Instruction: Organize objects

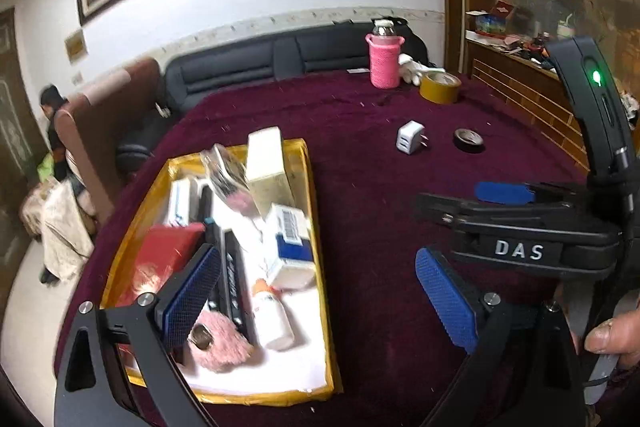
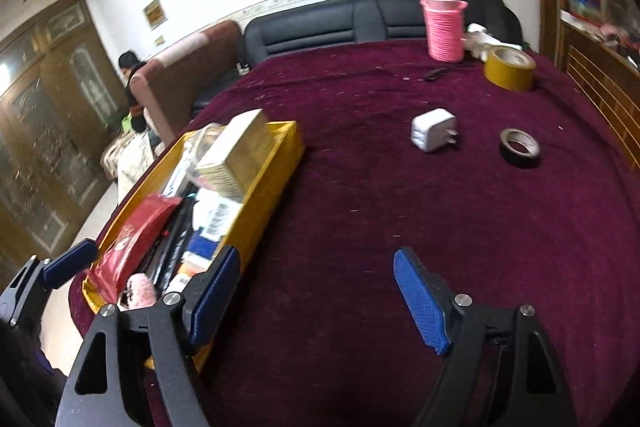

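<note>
On the maroon tablecloth, the yellow tray sits at nine o'clock, already crowded. Left gripper and right gripper both released, empty. White charger at one o'clock is likely next: approach squarely, grip its broad sides.

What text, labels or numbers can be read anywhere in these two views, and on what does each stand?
"DAS": white letters on the black body of the right gripper, seen from the left wrist view.
Barcode on the white and blue box in the yellow tray: digits too small to read.
White print on the black bar in the tray: blurred, unreadable.
Emblem on the red packet: blurred, unreadable.
Small plaque on the wall: unreadable.
</note>
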A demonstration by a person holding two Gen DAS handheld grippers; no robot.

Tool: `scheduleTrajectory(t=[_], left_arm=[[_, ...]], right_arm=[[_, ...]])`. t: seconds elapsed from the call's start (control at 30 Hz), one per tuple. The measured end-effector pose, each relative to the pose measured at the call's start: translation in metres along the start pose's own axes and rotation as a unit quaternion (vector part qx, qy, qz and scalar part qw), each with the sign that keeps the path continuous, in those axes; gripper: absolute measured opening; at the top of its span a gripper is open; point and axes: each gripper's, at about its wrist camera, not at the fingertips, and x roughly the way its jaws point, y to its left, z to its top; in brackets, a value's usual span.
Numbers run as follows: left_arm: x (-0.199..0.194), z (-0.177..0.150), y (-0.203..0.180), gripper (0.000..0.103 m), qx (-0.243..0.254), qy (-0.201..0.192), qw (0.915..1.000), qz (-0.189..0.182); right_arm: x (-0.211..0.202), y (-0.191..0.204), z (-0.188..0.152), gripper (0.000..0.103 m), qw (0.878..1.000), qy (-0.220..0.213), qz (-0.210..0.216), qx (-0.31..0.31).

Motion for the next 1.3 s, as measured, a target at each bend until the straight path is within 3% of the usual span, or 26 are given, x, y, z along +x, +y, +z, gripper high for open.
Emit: scheduleTrajectory(t=[0.2,0.33,0.47,0.67,1.3], left_arm=[[-0.018,0.008,0.007,0.103,-0.005,-0.056,0.9971,0.051],[-0.028,0.012,0.013,0.103,-0.004,-0.079,0.9938,0.077],[-0.032,0.013,0.017,0.103,-0.012,-0.091,0.9878,0.126],[-0.032,0.013,0.031,0.103,-0.044,-0.085,0.9909,0.094],[-0.022,-0.005,0.075,0.103,-0.125,-0.058,0.9853,0.100]], right_arm=[[0.007,-0.014,-0.005,0.084,1.000,0.008,-0.010,0.005],[0.015,-0.001,-0.012,0.084,1.000,0.017,-0.002,-0.016],[0.019,0.015,-0.019,0.084,0.999,0.019,0.000,-0.045],[0.017,0.027,-0.022,0.085,0.998,0.011,-0.003,-0.065],[0.007,0.079,-0.040,0.094,0.986,-0.036,-0.068,-0.150]])
